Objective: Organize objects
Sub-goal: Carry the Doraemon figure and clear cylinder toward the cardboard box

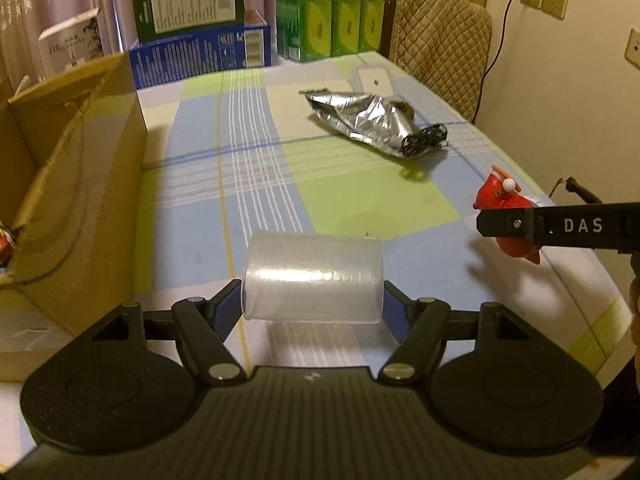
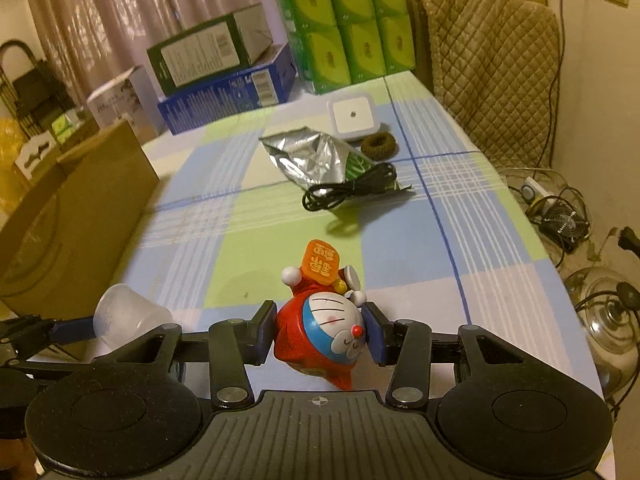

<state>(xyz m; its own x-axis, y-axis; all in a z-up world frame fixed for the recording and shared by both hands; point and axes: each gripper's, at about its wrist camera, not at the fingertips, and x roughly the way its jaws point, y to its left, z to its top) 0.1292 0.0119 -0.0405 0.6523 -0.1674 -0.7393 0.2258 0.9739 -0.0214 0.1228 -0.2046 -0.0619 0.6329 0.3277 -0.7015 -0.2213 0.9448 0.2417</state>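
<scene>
Showing both claws loaded above a bench [image 1: 256, 184] covered in a blue, green and white checked cloth. At the left edge stands an open cardboard box [image 1: 86, 184], the likely destination for the collected items. Beyond it, stacked cartons [image 2: 224, 76] and green tissue packs [image 2: 352, 24] line the far end, and a quilted chair back [image 2: 492, 64] stands at the right. Mid-bench lie a crumpled foil pouch [image 2: 308, 156] with a coiled black cable [image 2: 344, 194] touching its near side, a square white night light [image 2: 352, 114] and a brown hair tie [image 2: 378, 146] just beside it; all lie well apart from both claws and obstruct nothing. The left claw [image 1: 312, 300] is clenched across a translucent plastic cup [image 1: 314, 276] held on its side, mouth toward the box. The right claw [image 2: 320, 334] grips a red-robed Doraemon figurine [image 2: 320, 332] by its head and body, tilted, orange plaque uppermost. The box wall appears to be the only barrier to clear.
</scene>
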